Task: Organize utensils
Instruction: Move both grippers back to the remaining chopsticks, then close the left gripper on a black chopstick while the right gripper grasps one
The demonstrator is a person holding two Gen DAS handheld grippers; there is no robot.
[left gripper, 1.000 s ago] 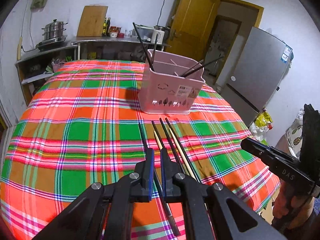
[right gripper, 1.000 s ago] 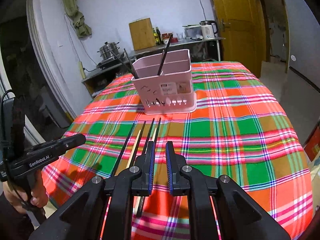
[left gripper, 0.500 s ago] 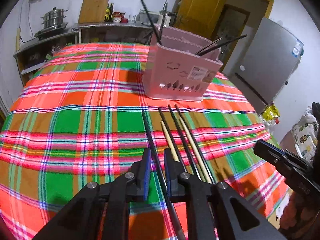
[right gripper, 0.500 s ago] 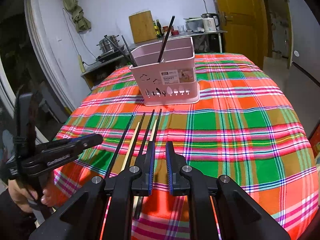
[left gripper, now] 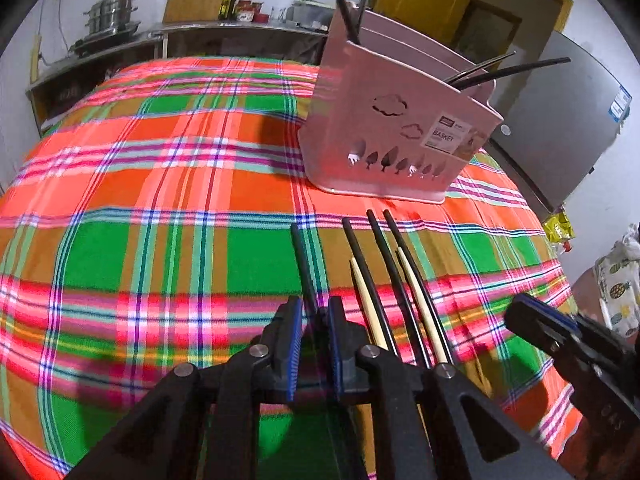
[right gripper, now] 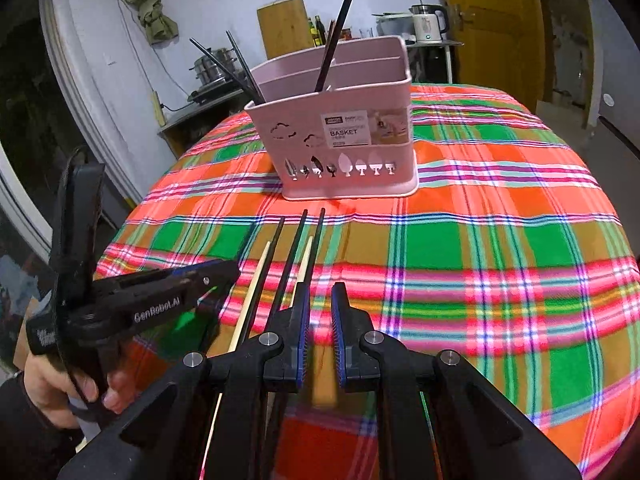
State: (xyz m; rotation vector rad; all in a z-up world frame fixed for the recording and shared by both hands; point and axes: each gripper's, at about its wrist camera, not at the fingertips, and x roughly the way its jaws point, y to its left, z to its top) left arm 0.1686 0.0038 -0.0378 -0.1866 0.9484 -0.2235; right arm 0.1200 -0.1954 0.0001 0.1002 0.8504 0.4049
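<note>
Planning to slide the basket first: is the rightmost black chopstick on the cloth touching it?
Apart. The right wrist view shows a strip of tablecloth between the tip of the rightmost black chopstick and the pink basket.

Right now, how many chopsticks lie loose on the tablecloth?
6, in a row before the basket: one black chopstick between the open left gripper's fingers, then three black chopsticks and two pale chopsticks to its right. None seem hidden.
</note>
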